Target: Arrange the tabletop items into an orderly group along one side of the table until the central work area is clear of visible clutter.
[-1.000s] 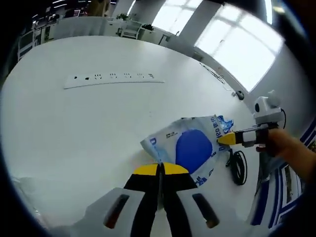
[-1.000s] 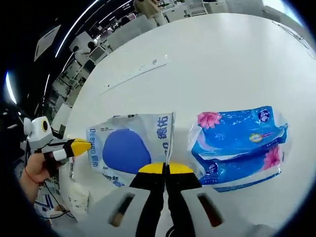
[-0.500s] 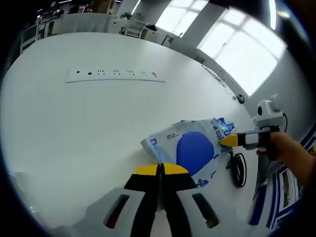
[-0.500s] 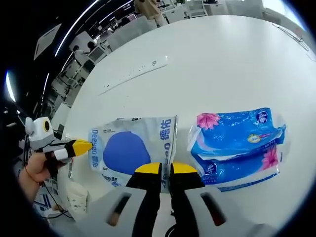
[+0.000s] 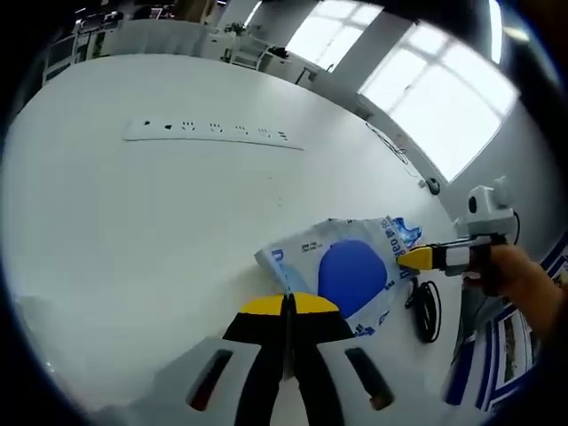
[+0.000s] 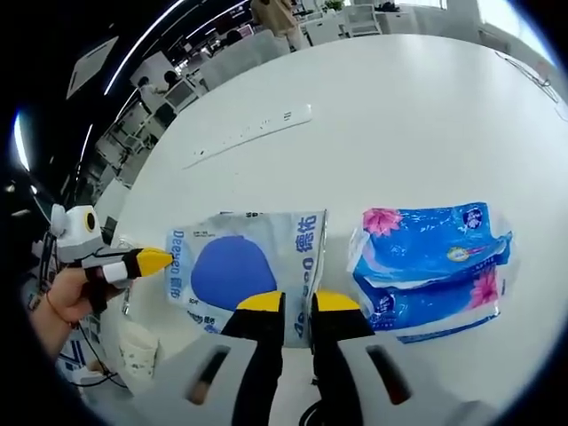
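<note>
My left tool (image 5: 286,303) is pressed together on the near edge of the white pack with the blue oval (image 5: 342,271), pinning that side so the pack cannot slide on the surface (image 5: 160,231). My right tool (image 6: 297,302) sits at the opposite edge of the same pack (image 6: 240,266), its jaws slightly spread with a narrow gap between the yellow tips; I judge it is letting go, the pack lying flat where I want it. Just beside the pack, in the right gripper view, lies the blue tissue pack (image 6: 430,262) with pink flowers, the two nearly touching side by side, which reads as the start of an orderly row near this edge. A coiled black cable (image 5: 426,306) lies just beyond the pack in the left gripper view. Well apart, across the bare middle, a long white power strip (image 5: 213,133) waits to be gathered.
</note>
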`<state>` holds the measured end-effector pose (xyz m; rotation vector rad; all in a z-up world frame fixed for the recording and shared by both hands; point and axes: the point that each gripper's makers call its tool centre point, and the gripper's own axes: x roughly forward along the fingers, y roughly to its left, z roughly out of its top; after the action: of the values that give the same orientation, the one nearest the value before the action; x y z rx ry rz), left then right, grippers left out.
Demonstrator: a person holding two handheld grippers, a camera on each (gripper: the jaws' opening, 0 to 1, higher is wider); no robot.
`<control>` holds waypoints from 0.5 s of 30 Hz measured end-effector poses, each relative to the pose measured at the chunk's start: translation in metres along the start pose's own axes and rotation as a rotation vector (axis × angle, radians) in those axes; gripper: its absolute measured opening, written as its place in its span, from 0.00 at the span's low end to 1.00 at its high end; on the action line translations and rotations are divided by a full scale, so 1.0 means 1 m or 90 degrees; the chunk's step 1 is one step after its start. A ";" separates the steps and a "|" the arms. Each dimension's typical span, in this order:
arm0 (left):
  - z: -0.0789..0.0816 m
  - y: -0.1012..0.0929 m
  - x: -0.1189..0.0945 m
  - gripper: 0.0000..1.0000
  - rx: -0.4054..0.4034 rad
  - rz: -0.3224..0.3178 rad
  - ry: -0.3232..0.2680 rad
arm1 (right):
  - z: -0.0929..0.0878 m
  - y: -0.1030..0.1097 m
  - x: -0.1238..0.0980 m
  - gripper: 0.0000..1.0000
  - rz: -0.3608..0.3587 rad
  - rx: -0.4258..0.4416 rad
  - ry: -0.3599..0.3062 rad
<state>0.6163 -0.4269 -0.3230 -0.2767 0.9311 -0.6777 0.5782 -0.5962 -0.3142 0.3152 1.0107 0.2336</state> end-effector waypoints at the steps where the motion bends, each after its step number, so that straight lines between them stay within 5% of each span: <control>1: 0.000 0.000 0.000 0.00 -0.001 -0.001 -0.001 | 0.000 0.000 0.000 0.10 0.000 -0.001 0.000; 15: 0.000 0.001 0.000 0.00 -0.017 -0.003 -0.011 | 0.009 0.007 -0.004 0.18 -0.004 -0.028 -0.014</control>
<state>0.6168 -0.4259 -0.3231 -0.3088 0.9240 -0.6669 0.5835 -0.5923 -0.3037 0.2735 0.9835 0.2454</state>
